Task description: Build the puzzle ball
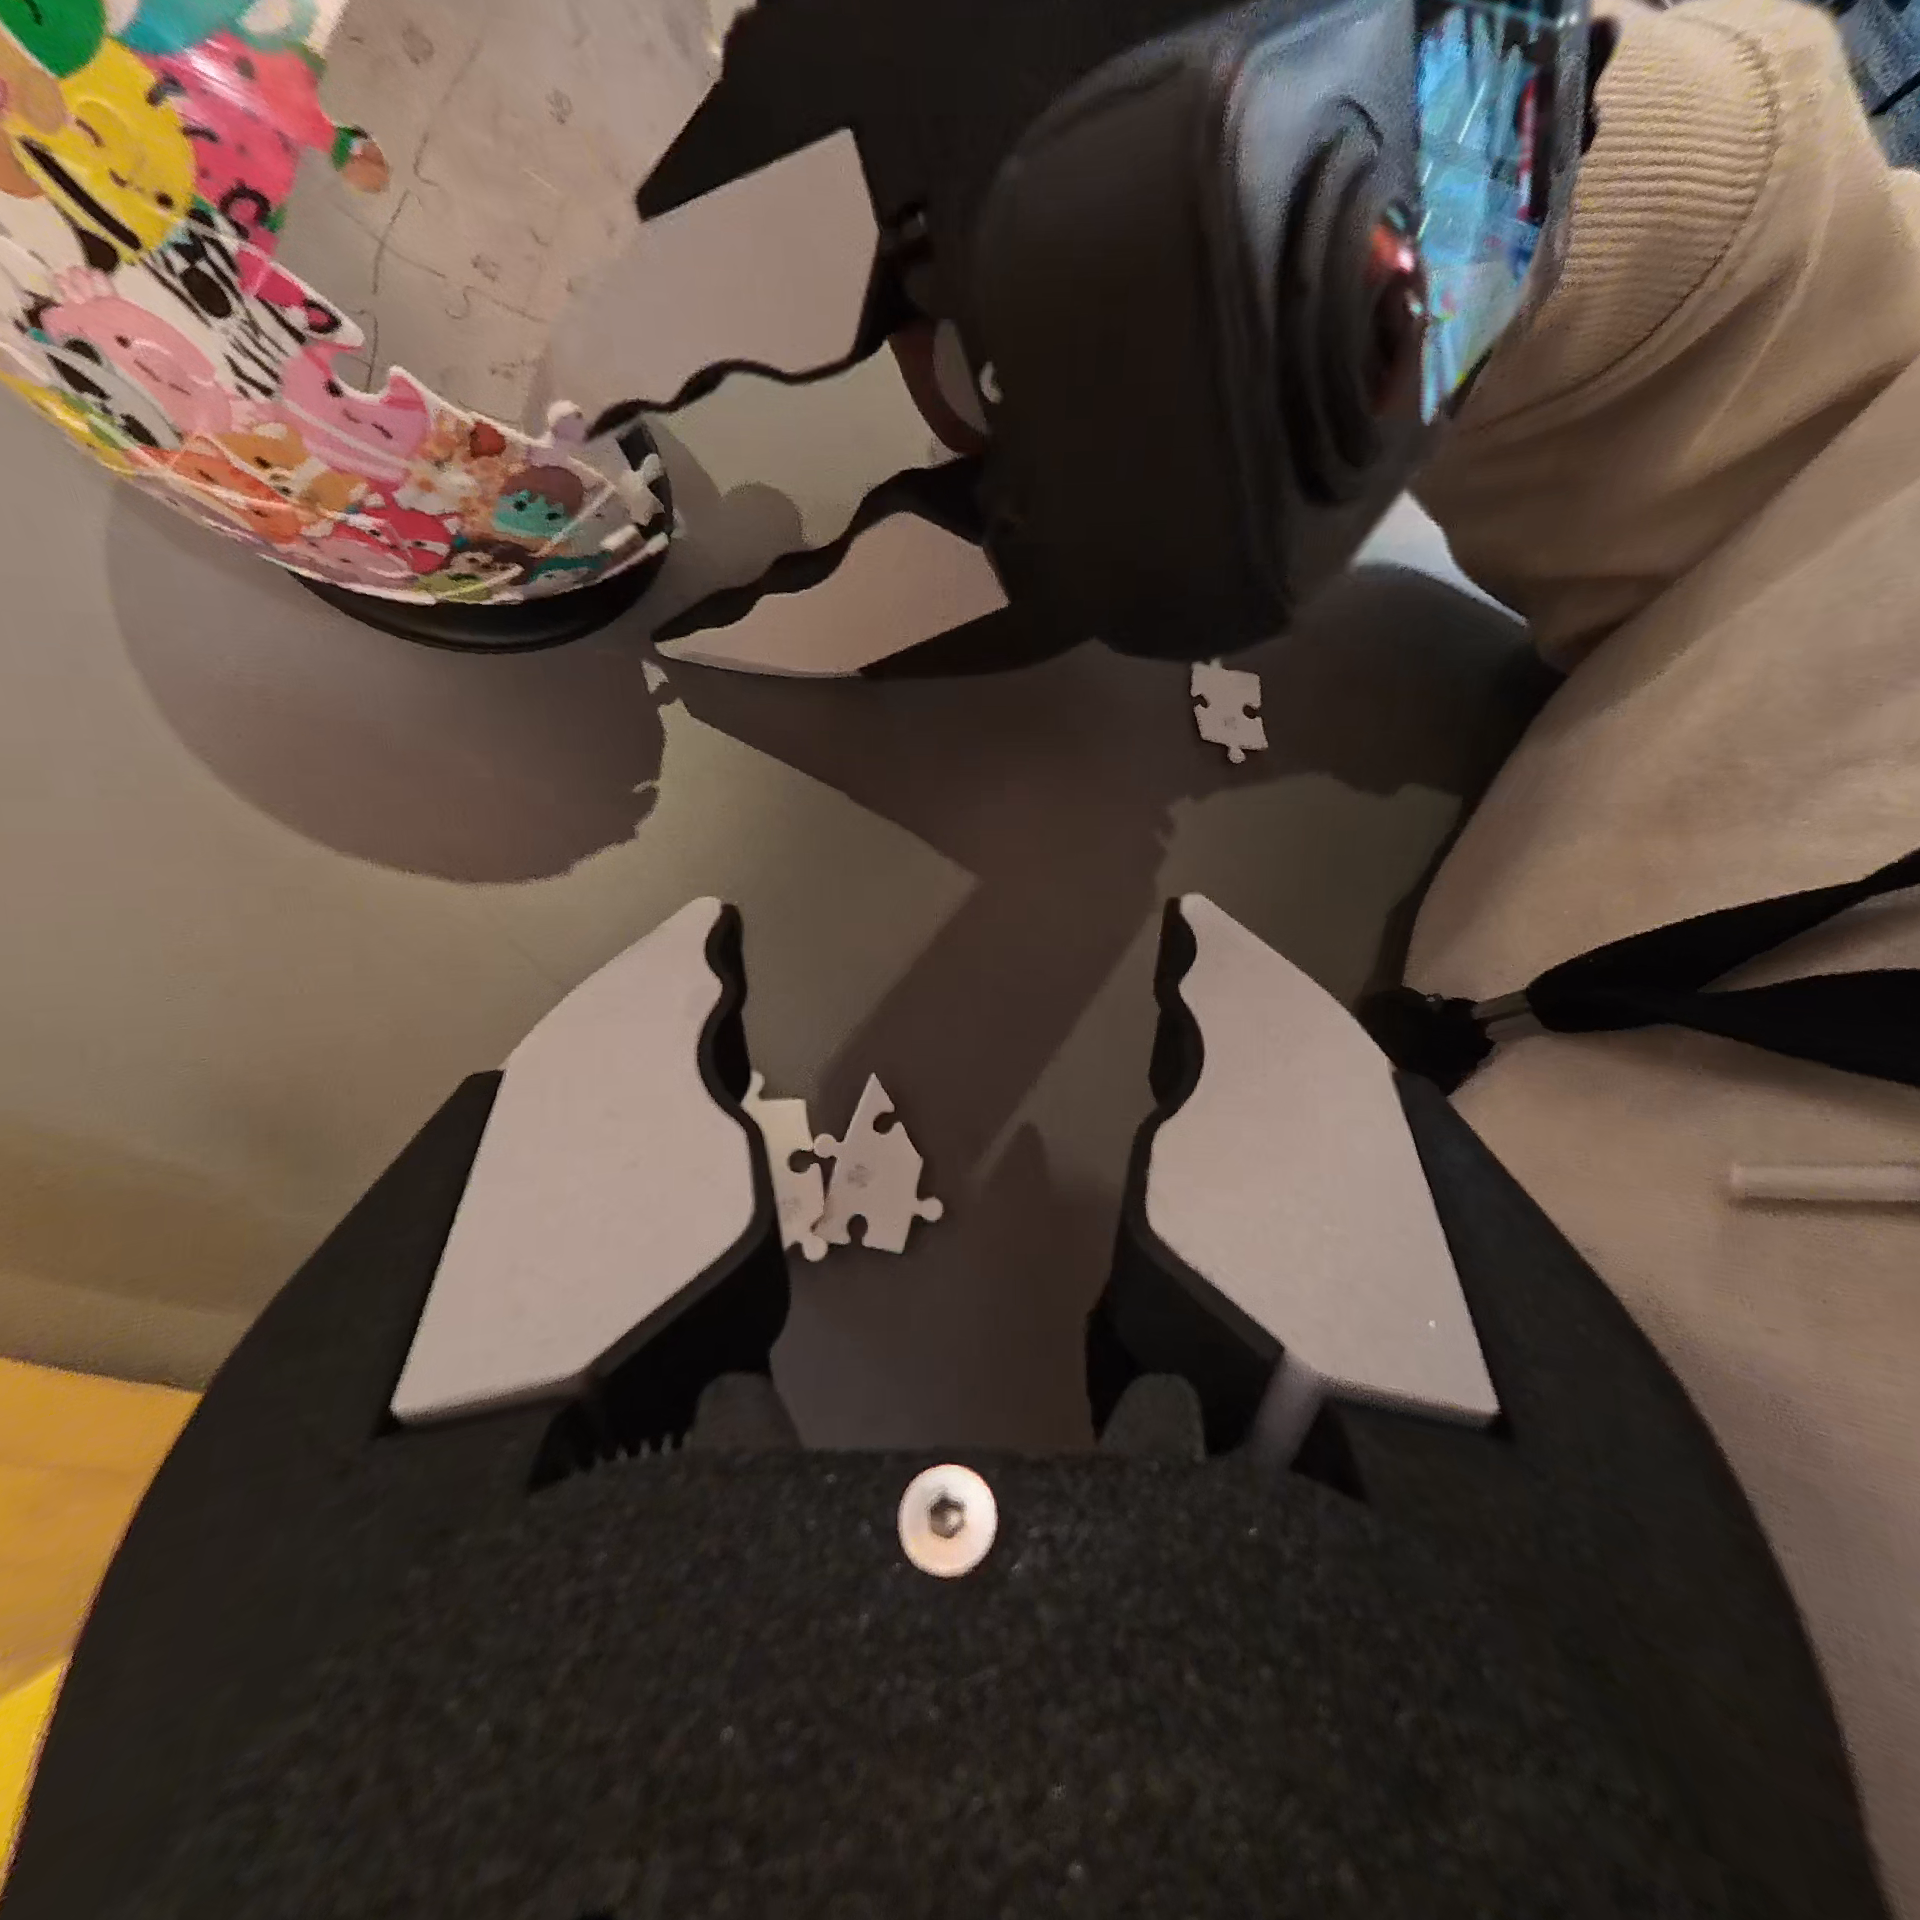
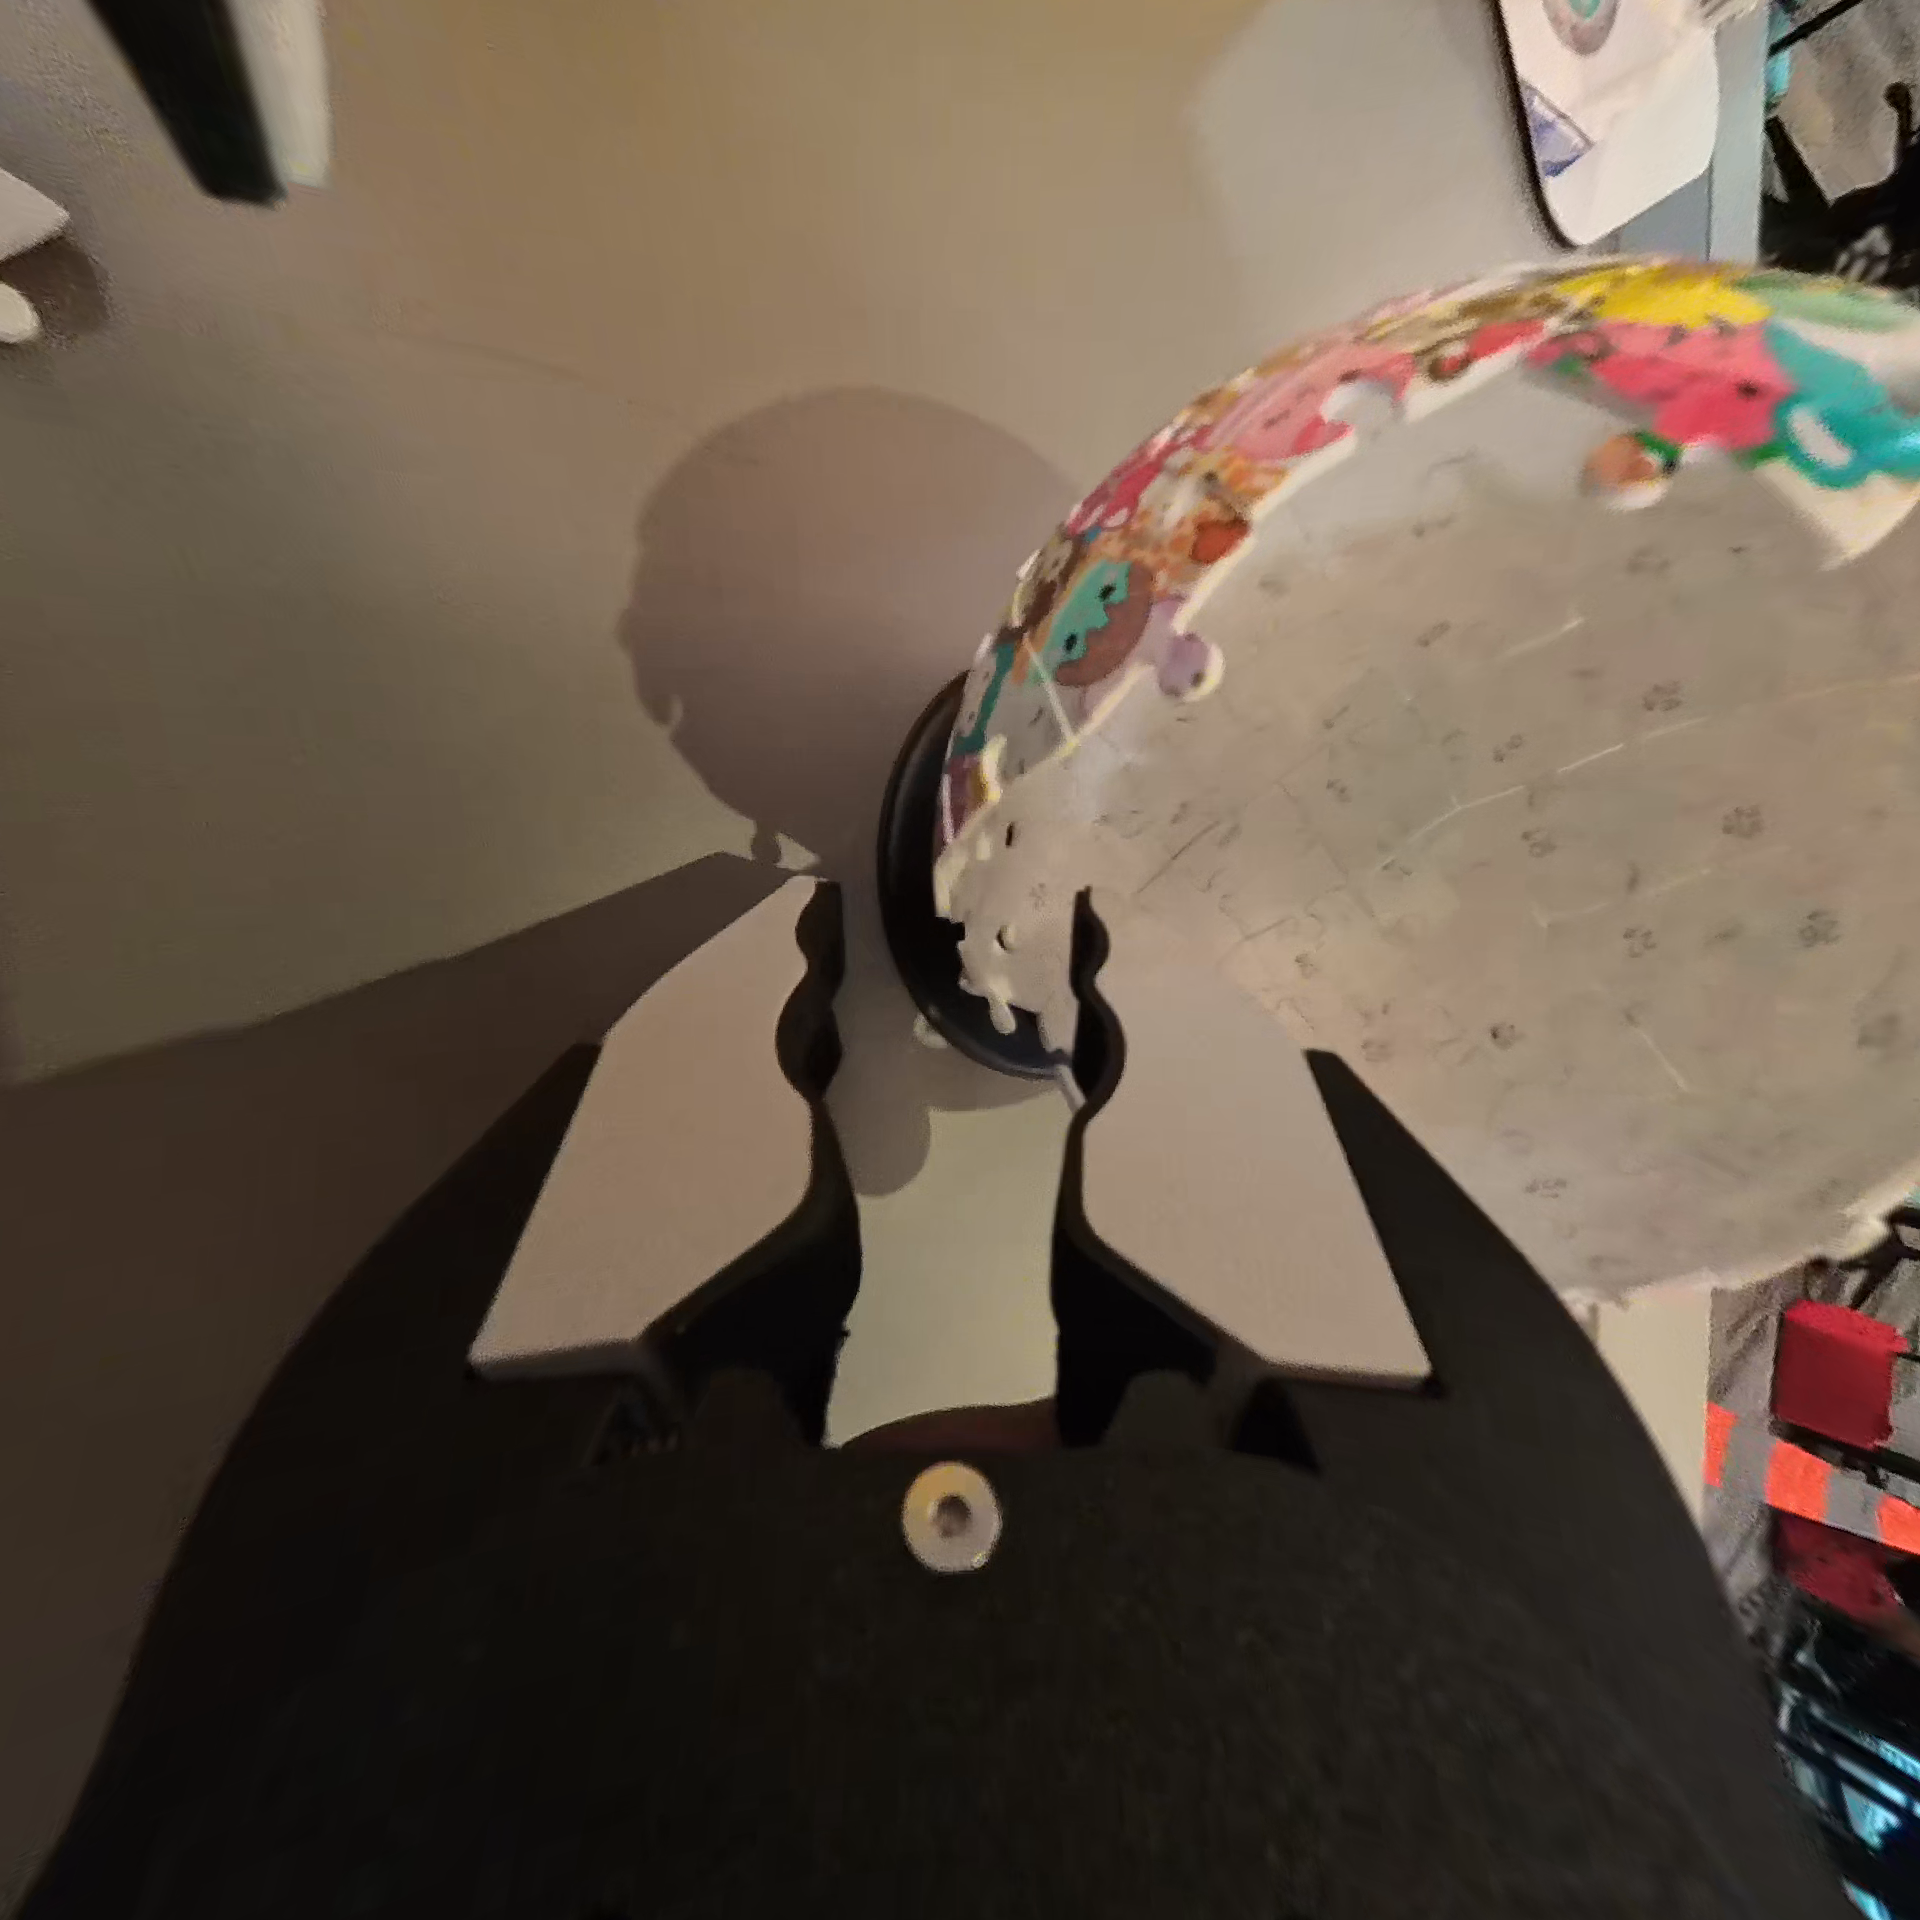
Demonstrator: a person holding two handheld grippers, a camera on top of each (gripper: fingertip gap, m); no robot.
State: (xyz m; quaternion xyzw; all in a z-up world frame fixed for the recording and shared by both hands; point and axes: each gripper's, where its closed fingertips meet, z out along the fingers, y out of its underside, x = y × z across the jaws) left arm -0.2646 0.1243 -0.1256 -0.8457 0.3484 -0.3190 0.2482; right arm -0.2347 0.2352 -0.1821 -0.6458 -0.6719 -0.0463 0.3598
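The puzzle ball (image 1: 208,343) is a partly built shell, colourful outside and white inside, on a black ring stand (image 1: 488,623) at the upper left. My left gripper (image 1: 951,925) is open and empty above the table. Two white-side-up loose pieces (image 1: 862,1174) lie touching each other between its fingers, close to the left one. Another loose piece (image 1: 1231,712) lies farther off. My right gripper (image 2: 954,899) is open, and the ball's (image 2: 1455,779) jagged lower rim by the stand (image 2: 914,831) sits between its fingertips. It also shows in the left wrist view (image 1: 629,530).
A person's beige sleeve (image 1: 1662,623) fills the right side, with a black strap across it. A yellow surface (image 1: 62,1507) shows at the lower left. In the right wrist view, cluttered items (image 2: 1818,1455) stand at the right and a dark object (image 2: 229,94) at the top left.
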